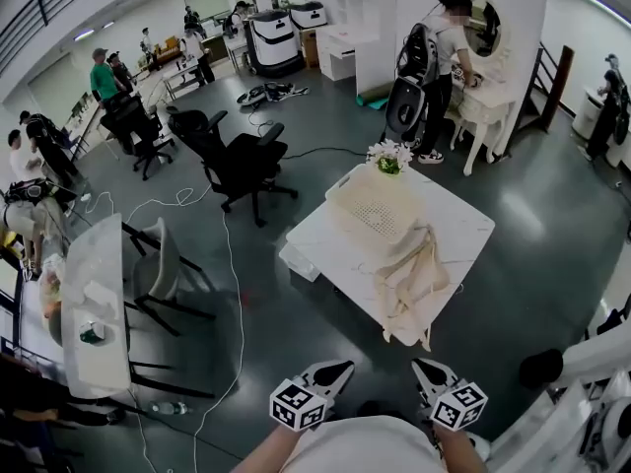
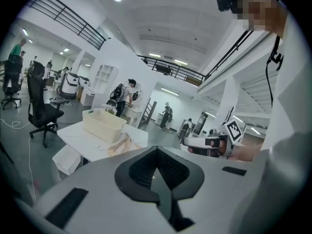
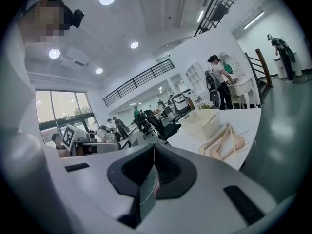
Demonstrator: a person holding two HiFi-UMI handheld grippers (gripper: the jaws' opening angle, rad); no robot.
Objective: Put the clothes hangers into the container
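Observation:
A cream slotted container [image 1: 375, 210] stands on the white table [image 1: 463, 227] ahead of me. In front of it lies a pile of beige clothes hangers [image 1: 414, 276], reaching the table's near edge. Both grippers hover low, short of the table and apart from everything: the left gripper [image 1: 338, 369] and the right gripper [image 1: 422, 367] are shut and hold nothing. In the left gripper view its jaws [image 2: 157, 150] meet, with the container [image 2: 103, 123] and hangers [image 2: 123, 144] far off. From the right gripper [image 3: 154, 145] the container [image 3: 204, 122] and hangers [image 3: 223, 143] show to the right.
A small flower pot [image 1: 389, 156] sits at the table's far corner. A white bin [image 1: 299, 259] stands against the table's left side. A black office chair [image 1: 237, 161], floor cables [image 1: 229, 264], a side table with folding chairs [image 1: 94, 304] and several people occupy the room.

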